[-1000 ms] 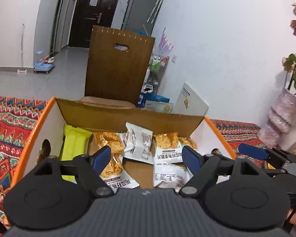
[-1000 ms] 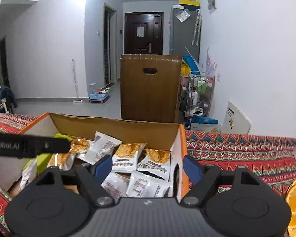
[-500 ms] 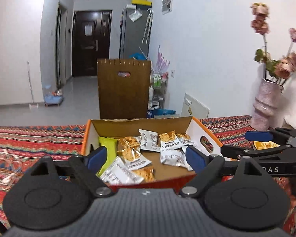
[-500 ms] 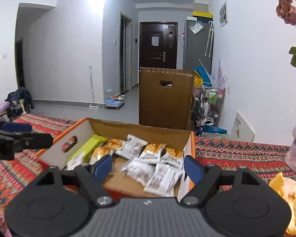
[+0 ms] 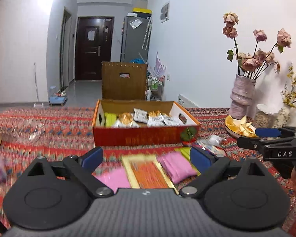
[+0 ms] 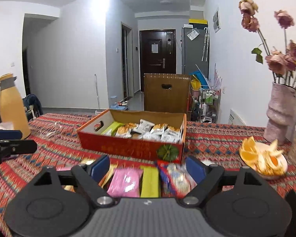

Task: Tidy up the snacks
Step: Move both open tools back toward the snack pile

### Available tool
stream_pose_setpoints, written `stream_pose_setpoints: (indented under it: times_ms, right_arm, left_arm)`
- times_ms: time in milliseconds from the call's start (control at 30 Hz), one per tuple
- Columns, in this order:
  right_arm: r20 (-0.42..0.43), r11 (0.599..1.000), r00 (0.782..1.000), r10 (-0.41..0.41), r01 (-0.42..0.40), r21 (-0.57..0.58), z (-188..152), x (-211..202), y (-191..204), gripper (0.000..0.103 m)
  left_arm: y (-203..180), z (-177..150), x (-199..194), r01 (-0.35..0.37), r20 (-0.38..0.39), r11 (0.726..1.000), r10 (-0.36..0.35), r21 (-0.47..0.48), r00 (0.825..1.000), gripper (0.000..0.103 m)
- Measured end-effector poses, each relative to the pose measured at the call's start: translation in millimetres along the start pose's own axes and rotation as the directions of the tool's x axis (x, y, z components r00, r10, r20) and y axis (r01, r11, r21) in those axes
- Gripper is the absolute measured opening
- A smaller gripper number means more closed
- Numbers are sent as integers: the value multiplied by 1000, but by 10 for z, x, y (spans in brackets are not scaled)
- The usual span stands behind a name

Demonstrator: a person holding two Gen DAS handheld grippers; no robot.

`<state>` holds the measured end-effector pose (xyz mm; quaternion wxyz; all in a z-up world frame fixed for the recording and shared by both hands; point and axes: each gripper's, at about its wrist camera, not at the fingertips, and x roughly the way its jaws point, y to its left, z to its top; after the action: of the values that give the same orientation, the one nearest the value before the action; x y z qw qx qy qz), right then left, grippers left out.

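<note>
- The room has white walls, a dark door (image 6: 157, 51) at the far end and a table covered with a red patterned cloth (image 6: 217, 144).
- A red and orange cardboard box (image 5: 146, 136) stands on the cloth; everything below is placed relative to this box.
- Inside the box lie white and orange snack packets (image 5: 152, 117), and a yellow-green packet (image 5: 111, 118) lies at its left end.
- In front of the box, on the cloth, more snacks lie loose: two pink packets (image 5: 176, 166), an orange one with a yellow border (image 5: 150, 171) and a green one (image 6: 150, 179). They are blurred.
- The left gripper (image 5: 146, 156) is in front of the box, above these loose snacks. Its jaws are opening, already wide, and grip nothing; the packets are only seen below the gap.
- The right gripper (image 6: 148, 167) is also in front of the box, more to the right. Its jaws are opening too, and nothing is pressed between the blue pads (image 6: 195, 169).
- To the right of the box stands a pink vase (image 5: 241, 96) with dried roses, and near it a plate (image 6: 264, 158) with orange slices and peel.
- To the left of the box lies a clear glass bowl (image 5: 23, 130), and farther left stands a tan jug (image 6: 10, 106).
- Behind the box, beyond the table, stands a brown chair back (image 6: 166, 92).
</note>
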<state>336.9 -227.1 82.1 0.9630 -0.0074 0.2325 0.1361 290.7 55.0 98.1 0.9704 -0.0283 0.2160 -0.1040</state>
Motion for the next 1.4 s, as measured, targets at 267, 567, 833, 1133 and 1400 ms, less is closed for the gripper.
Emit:
stream_pose_setpoints:
  times_ms: [267, 567, 833, 1133, 1400]
  right_arm:
    - [5, 999, 1000, -16, 16, 28, -621, -720, 237, 93]
    - [-117, 996, 993, 6, 4, 85, -1439, -1164, 456, 93]
    - [-204, 996, 979, 18, 1, 93, -1809, -1243, 527, 93]
    - [-193, 994, 981, 4, 18, 110, -1659, -1064, 398, 91]
    - [-203, 995, 979, 8, 12, 98, -1417, -604, 344, 90]
  left_arm:
    - [-30, -632, -657, -59, -34, 994, 56, -95, 998, 97]
    - [-50, -1274, -989, -133, -173, 987, 117, -85, 978, 97]
    - [-52, -1496, -1047, -166, -235, 984, 145, -70, 961, 97]
    - [-29, -1359, -770, -158, -238, 986, 142, -49, 961, 97]
    - [135, -1144, -330, -159, -231, 987, 151, -16, 961, 97]
